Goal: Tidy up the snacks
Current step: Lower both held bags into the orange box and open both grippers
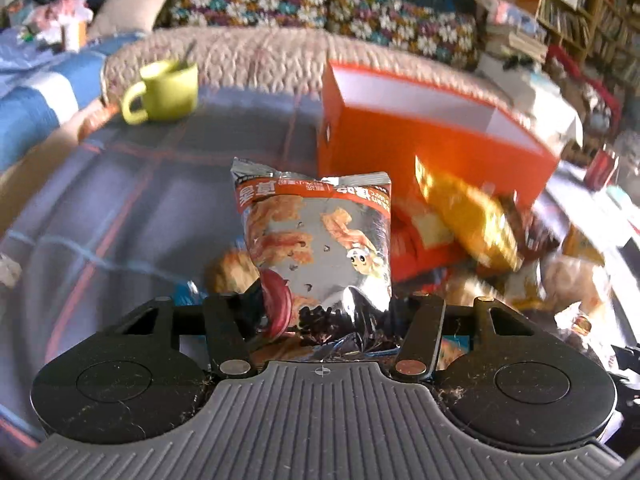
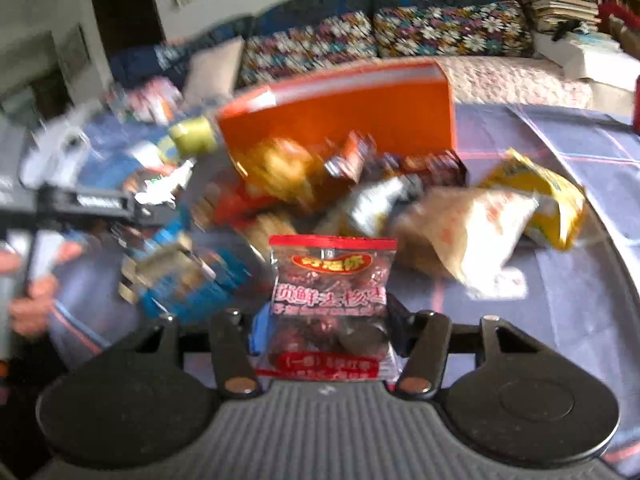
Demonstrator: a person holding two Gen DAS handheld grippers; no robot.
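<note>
While the open orange cardboard box (image 1: 420, 136) waits mid-worktop, a silver foil snack bag (image 1: 320, 240) is clamped upright in the left tool (image 1: 320, 312), a clear red-topped date packet (image 2: 330, 300) in the right tool (image 2: 328, 332), presumably for boxing.

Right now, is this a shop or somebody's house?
Most likely somebody's living room. There is a sofa with flowery cushions, crowded bookshelves in the corner, and a green mug on a table covered with a plaid cloth, where snack packets lie beside an orange box.
</note>
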